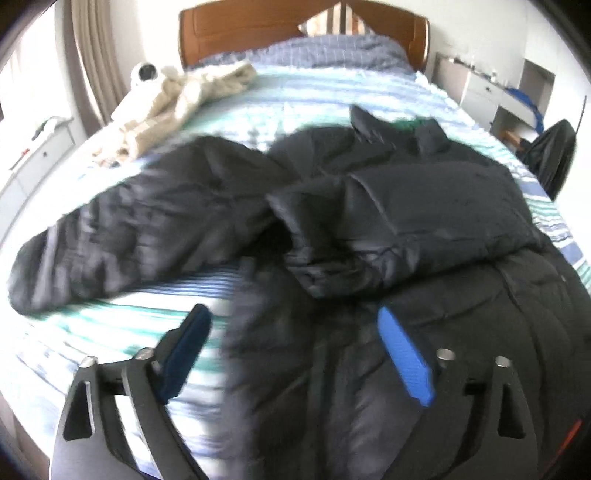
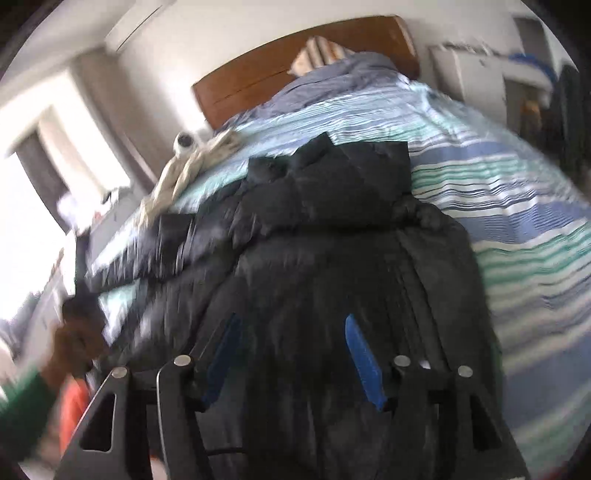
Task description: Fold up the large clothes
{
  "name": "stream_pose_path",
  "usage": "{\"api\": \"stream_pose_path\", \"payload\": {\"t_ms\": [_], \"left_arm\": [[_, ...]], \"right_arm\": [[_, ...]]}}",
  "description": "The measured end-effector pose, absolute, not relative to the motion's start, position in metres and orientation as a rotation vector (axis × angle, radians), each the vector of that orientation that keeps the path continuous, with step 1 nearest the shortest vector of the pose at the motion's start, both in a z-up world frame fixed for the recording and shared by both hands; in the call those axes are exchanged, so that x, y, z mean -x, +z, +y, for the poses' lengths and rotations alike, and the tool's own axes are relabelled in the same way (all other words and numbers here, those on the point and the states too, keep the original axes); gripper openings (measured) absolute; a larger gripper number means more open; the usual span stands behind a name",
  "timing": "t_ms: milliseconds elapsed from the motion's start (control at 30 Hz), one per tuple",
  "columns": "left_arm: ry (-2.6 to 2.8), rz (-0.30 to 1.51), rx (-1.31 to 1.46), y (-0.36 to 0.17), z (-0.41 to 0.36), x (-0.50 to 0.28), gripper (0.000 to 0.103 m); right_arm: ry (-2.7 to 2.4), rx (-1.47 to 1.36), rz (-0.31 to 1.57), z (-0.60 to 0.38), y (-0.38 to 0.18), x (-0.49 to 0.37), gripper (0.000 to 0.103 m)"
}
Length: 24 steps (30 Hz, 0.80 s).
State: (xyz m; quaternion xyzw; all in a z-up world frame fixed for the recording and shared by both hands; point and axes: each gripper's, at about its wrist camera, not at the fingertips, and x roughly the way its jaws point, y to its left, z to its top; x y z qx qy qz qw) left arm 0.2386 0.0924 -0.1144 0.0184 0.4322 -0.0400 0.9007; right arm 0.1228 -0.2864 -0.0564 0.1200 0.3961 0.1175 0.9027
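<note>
A large black puffer jacket (image 1: 388, 229) lies spread on the striped bed (image 1: 288, 92). One sleeve (image 1: 140, 221) stretches out to the left; the other sleeve (image 1: 424, 214) is folded across the body. My left gripper (image 1: 295, 325) is open and empty, just above the jacket's lower left edge. In the right wrist view the jacket (image 2: 332, 229) fills the middle. My right gripper (image 2: 291, 332) is open and empty over the jacket's hem. The person's hand (image 2: 74, 343) with the other gripper shows at the left.
A beige garment (image 1: 177, 107) and a white round device (image 1: 146, 72) lie at the bed's far left. A wooden headboard (image 1: 258, 29) and pillows stand at the back. White drawers (image 1: 484, 92) and a black chair (image 1: 554, 151) are on the right.
</note>
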Motion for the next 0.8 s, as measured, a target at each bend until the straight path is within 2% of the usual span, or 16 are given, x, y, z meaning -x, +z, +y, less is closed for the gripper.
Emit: {"api": "stream_pose_path", "payload": {"t_ms": [167,367,500,633,667,700,767,800], "left_arm": [[0.12,0.895,0.111,-0.11,0.193,-0.245,0.101],[0.351,0.895,0.656,-0.159,0.338,-0.271,0.101],[0.393,0.859,0.878,-0.19,0.378,-0.286,0.102],[0.468,0.761,0.963,-0.189,0.393,-0.292,0.099],[0.492,0.748,0.963,-0.188,0.393,-0.293,0.081],[0.523,0.759,0.947,-0.188,0.393,-0.296,0.043],[0.475,0.778,0.948,-0.193,0.398,-0.302,0.01],[0.467,0.777,0.934,-0.188,0.398,-0.304,0.007]], "right_arm": [[0.197,-0.246,0.823,-0.293,-0.054,-0.105,0.061],[0.308,-0.237,0.785,-0.254,-0.04,-0.105,0.061],[0.406,-0.126,0.798,-0.211,-0.037,-0.104,0.061],[0.452,-0.076,0.828,-0.19,-0.044,-0.097,0.061],[0.456,-0.083,0.838,-0.189,-0.046,-0.097,0.061],[0.46,-0.097,0.853,-0.189,-0.051,-0.096,0.061],[0.46,-0.139,0.88,-0.192,-0.059,-0.096,0.061],[0.461,-0.168,0.894,-0.195,-0.063,-0.097,0.061]]}}
